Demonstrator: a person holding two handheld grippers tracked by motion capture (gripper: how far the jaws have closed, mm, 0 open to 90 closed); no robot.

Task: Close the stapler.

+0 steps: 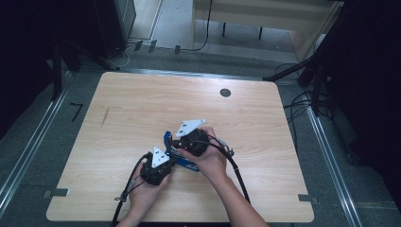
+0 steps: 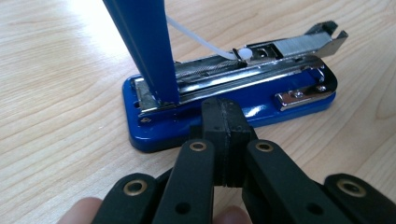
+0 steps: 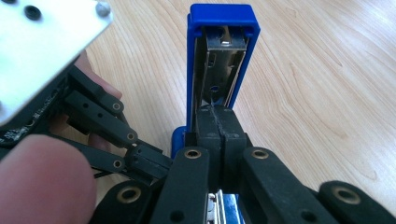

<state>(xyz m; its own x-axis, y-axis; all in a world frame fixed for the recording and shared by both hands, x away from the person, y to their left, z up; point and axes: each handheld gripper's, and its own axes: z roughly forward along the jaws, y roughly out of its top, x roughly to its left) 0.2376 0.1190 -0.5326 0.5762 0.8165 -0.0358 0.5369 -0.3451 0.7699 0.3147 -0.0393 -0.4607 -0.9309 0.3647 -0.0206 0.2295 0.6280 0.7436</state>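
Fingers of left gripper (image 2: pixel 227 135): pressed together, at blue stapler (image 2: pixel 261 100) base. Fingers of right gripper (image 3: pixel 217 128): pressed together, against raised lid (image 3: pixel 220 51). Bench (image 1: pixel 142 109): wood.

Stapler (image 1: pixel 182 158) sits on the table (image 1: pixel 142 109) at lower centre of the high view, lid (image 1: pixel 167 141) swung up at its upper-left end, base flat on the wood. Left gripper (image 1: pixel 171 161) is just lower left of it, tips at the base edge; right gripper (image 1: pixel 182 147) is right above, over the open magazine (image 2: pixel 261 60). Grommet hole (image 1: pixel 225 92) sits well apart, upper right of the tabletop.
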